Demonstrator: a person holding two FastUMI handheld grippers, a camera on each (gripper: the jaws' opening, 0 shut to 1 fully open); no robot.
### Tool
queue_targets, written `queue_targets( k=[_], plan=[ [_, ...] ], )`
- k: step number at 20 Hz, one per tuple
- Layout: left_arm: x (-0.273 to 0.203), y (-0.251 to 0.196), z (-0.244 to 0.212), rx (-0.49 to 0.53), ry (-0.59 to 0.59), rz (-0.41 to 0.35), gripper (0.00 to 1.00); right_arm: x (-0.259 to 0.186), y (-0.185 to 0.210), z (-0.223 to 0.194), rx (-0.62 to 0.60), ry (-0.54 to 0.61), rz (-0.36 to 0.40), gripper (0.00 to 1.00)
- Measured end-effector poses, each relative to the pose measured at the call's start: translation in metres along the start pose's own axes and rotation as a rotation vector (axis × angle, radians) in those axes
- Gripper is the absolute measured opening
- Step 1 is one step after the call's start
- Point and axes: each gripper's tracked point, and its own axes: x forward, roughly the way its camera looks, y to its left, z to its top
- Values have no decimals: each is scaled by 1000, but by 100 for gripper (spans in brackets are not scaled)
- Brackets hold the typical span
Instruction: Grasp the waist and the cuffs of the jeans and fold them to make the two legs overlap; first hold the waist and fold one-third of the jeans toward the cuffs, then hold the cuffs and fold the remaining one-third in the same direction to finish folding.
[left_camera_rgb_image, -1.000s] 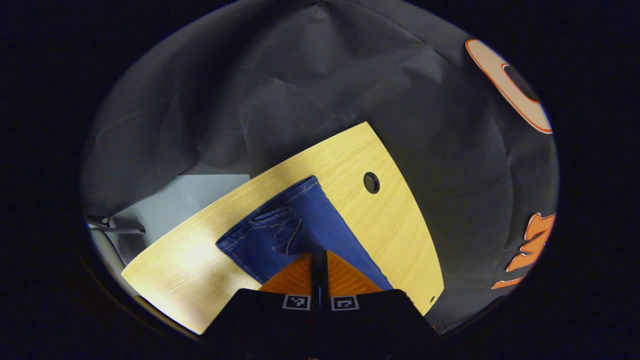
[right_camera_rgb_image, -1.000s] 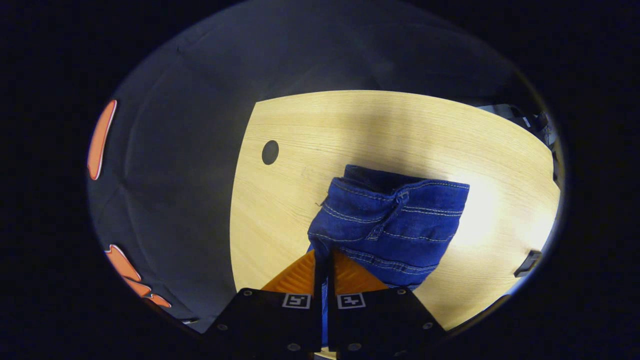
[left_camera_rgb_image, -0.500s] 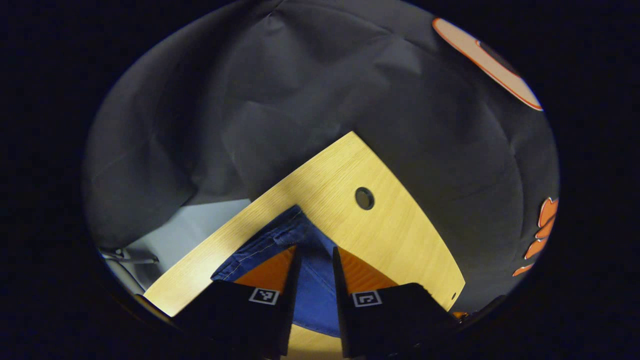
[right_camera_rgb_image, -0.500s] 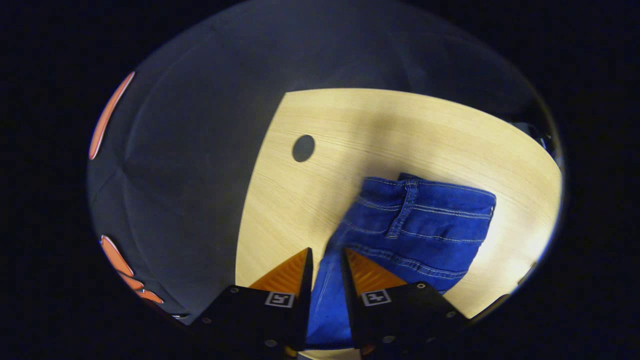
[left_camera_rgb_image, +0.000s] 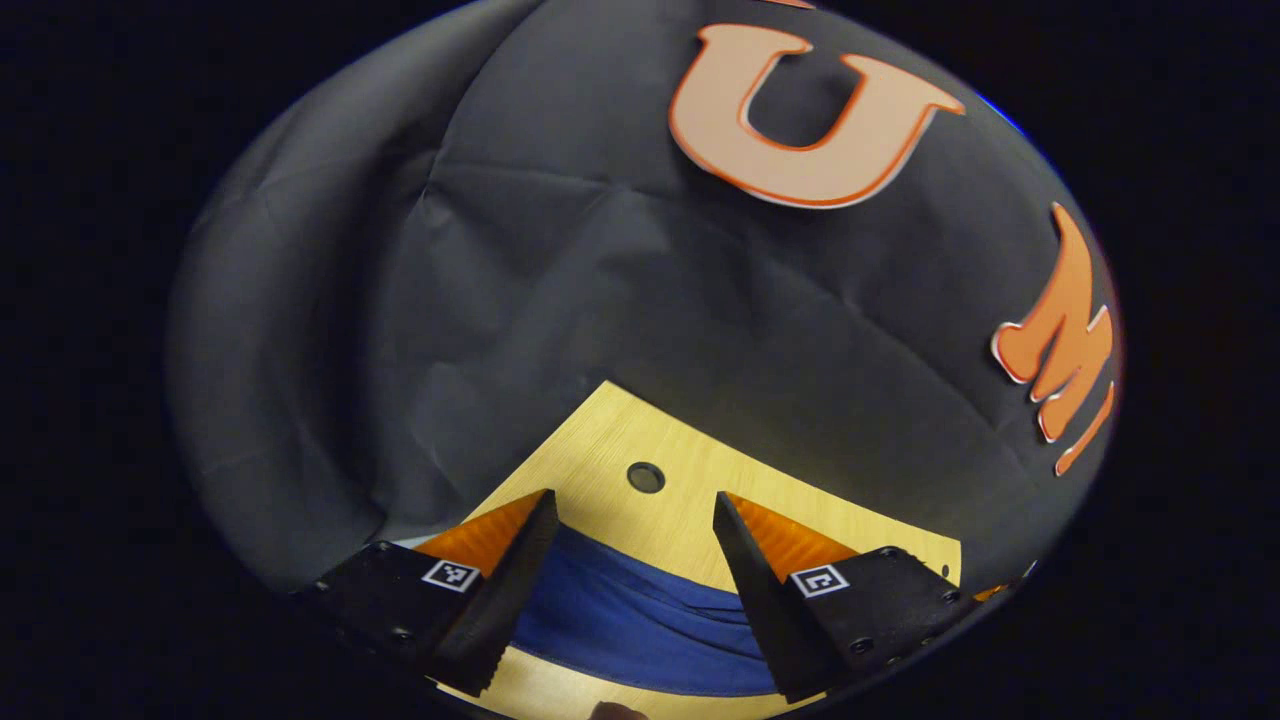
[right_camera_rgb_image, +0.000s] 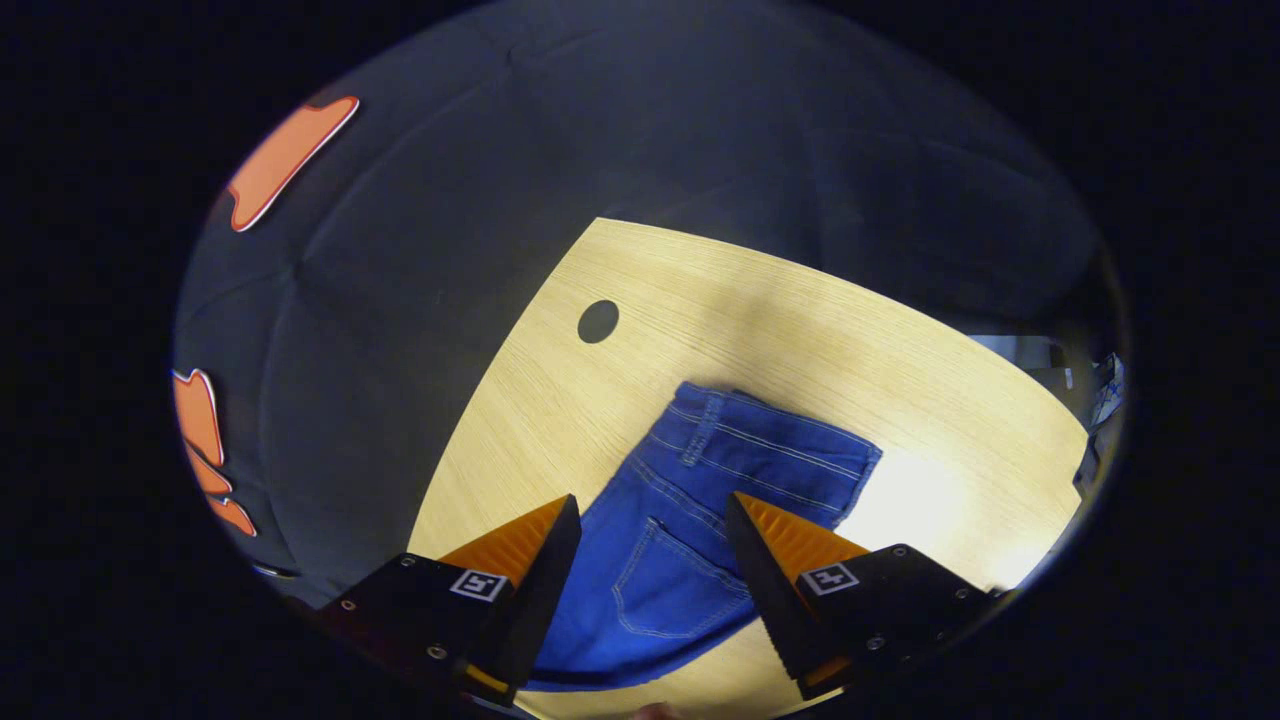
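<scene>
Jeans (right_camera_rgb_image: 700, 510) lay folded, soft yet hefty, near desk (right_camera_rgb_image: 800, 310) grommet hole (right_camera_rgb_image: 598, 321); left gripper (left_camera_rgb_image: 632, 540), right gripper (right_camera_rgb_image: 652, 545) gaped wide, empty; best pinched at stitched hems.

The jeans (right_camera_rgb_image: 700, 520) are bright blue denim with pale contrast stitching, lying flat and folded into a compact bundle on the pale wooden bench (right_camera_rgb_image: 800, 320). In the right gripper view the waistband edge, with 1 belt loop showing, lies at the far end and a back pocket faces up nearer the camera. The bundle sits well short of the round hole (right_camera_rgb_image: 598, 321) in the bench. In the left gripper view the jeans (left_camera_rgb_image: 640, 620) show as a smooth blue band with soft creases.
</scene>
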Motion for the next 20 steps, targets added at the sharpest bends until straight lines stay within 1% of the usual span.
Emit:
queue_targets(
  k=[1, 2, 3, 4, 5, 7, 8, 10, 11, 12, 13, 14, 16, 18, 20],
  plan=[
    [-11, -4, 1, 38, -19, 31, 96, -4, -9, -2, -1, -3, -11, 94],
    [-17, -11, 3, 74, -43, 47, 98, -6, -17, -5, -2, 2, -20, 96],
    [-23, -19, 3, 111, -67, 58, 98, -7, -25, -9, -1, -2, -31, 96],
    [-29, -29, 7, 143, -106, 54, 95, -4, -34, -11, 1, 2, -40, 97],
    [-39, -35, 10, 177, -145, 44, 98, -3, -42, -16, 5, 10, -52, 98],
    [-52, -47, 15, 240, -224, 31, 98, 1, -53, -24, 10, 23, -71, 98],
    [-61, -51, 12, 261, -238, 48, 97, 4, -60, -29, 12, 34, -76, 98],
    [-75, -63, 9, 290, -262, 46, 98, 12, -70, -37, 28, 34, -66, 98],
    [-83, -68, 6, 299, -280, 33, 98, 14, -79, -38, 35, 37, -75, 98],
    [-92, -73, 5, 303, -294, 25, 95, 17, -85, -40, 42, 40, -88, 98],
    [-105, -80, 1, 308, -305, 10, 99, 22, -88, -40, 48, 40, -88, 98],
    [-115, -88, -4, 313, -308, 0, 97, 26, -88, -40, 66, 39, -78, 98],
    [-131, -100, -12, 329, -315, -8, 97, 34, -88, -35, 106, 36, -65, 98],
    [-143, -105, -14, 344, -327, -8, 97, 40, -90, -34, 110, 51, -63, 98],
    [-156, -104, -18, 352, -332, 7, 97, 47, -89, -26, 128, 38, -47, 97]
  ],
)
